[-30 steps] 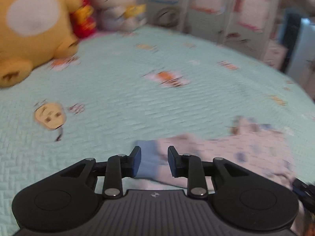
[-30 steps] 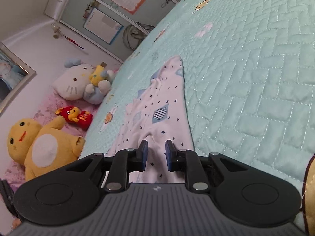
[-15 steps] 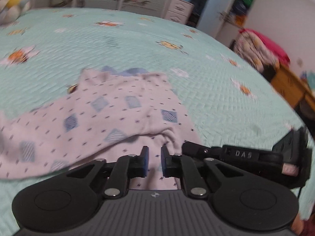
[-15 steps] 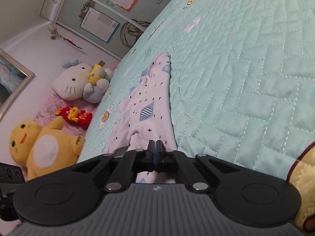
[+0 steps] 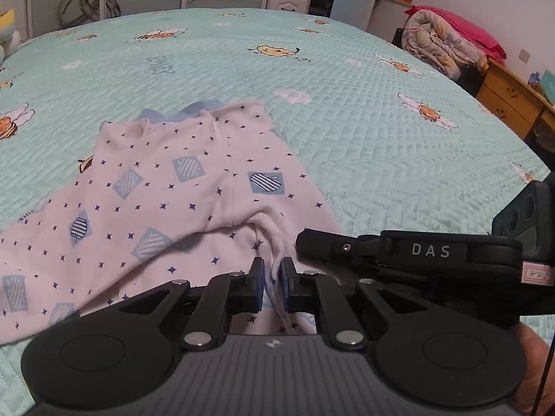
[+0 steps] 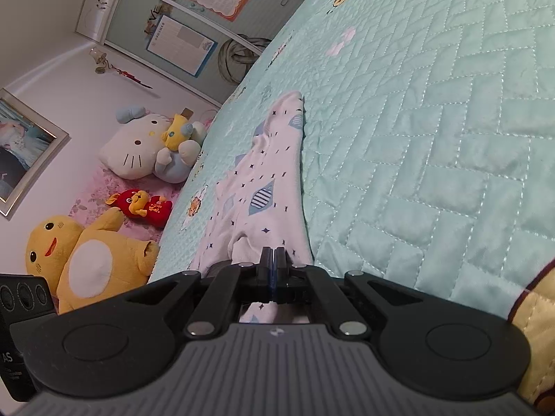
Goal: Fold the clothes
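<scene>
Quilted bed (image 5: 347,104), patterned garment (image 5: 156,190) atop

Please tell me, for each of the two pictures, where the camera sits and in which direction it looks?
Left wrist: sits on the left gripper, looking down its fingers across the bed to wardrobe and drawers; its pads pinch a fold of the white patterned garment; the right gripper reaches in.
Right wrist: sits on the right gripper, shut on the garment's edge, looking along the bed to plush toys; the other gripper's body shows at left.
Shared: garment, bed, wardrobe.
</scene>
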Available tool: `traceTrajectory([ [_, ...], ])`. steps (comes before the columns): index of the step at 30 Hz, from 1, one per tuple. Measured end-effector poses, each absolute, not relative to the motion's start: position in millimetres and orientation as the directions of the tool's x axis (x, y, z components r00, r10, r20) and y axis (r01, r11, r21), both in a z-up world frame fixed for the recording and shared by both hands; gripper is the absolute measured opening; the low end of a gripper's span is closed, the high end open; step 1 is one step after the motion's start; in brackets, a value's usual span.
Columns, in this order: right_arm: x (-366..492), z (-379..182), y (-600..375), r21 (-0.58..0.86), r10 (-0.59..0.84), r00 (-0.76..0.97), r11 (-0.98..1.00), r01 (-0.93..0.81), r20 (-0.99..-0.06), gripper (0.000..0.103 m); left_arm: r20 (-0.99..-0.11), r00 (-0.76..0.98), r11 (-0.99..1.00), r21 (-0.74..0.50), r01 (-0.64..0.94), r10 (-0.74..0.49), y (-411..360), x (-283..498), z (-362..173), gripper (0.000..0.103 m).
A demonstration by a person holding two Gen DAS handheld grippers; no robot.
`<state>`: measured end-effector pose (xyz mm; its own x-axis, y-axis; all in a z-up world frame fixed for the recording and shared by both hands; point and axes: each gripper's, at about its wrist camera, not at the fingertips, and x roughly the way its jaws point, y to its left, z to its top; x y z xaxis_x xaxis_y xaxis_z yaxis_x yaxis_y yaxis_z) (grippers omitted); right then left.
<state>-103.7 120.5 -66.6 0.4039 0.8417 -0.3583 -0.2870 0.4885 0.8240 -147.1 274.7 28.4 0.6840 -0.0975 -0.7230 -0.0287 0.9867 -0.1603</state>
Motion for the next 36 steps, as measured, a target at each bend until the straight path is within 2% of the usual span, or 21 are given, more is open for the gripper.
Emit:
traceTrajectory([
  [4,-102.9,-66.9,120.2,0.825,0.843,0.403,0.486,-0.287,-0.356,0.0,-0.69,0.716,0.971,-0.229,-0.071,-0.11,287.8,-156.6,34.4,0.01],
  [10,-102.2,-67.1,121.4,0.825,0.844,0.402,0.485,-0.29,-0.355,0.0,-0.694,0.712,0.969,-0.233,-0.083,-0.106,290.8,-154.6,32.9,0.01],
  [24,-100.1,-66.8,121.1,0.826,0.848,0.398,0.48,-0.294,-0.351,0.0,-0.709,0.705,0.997,-0.074,-0.02,-0.038,264.4,-150.4,31.9,0.01],
  [29,-99.9,-66.9,121.6,0.826,0.848,0.398,0.481,-0.295,-0.351,0.0,-0.727,0.685,0.997,-0.075,-0.017,-0.043,263.3,-147.2,27.9,0.011],
  [34,-99.9,-66.5,122.2,0.825,0.848,0.398,0.481,-0.297,-0.351,0.0,-0.736,0.674,0.995,-0.096,-0.013,-0.063,264.2,-143.6,27.3,0.019],
  [36,-100.8,-66.2,123.0,0.824,0.847,0.398,0.482,-0.298,-0.351,0.0,-0.74,0.669,0.994,-0.109,-0.006,-0.077,265.4,-141.8,26.6,0.017],
])
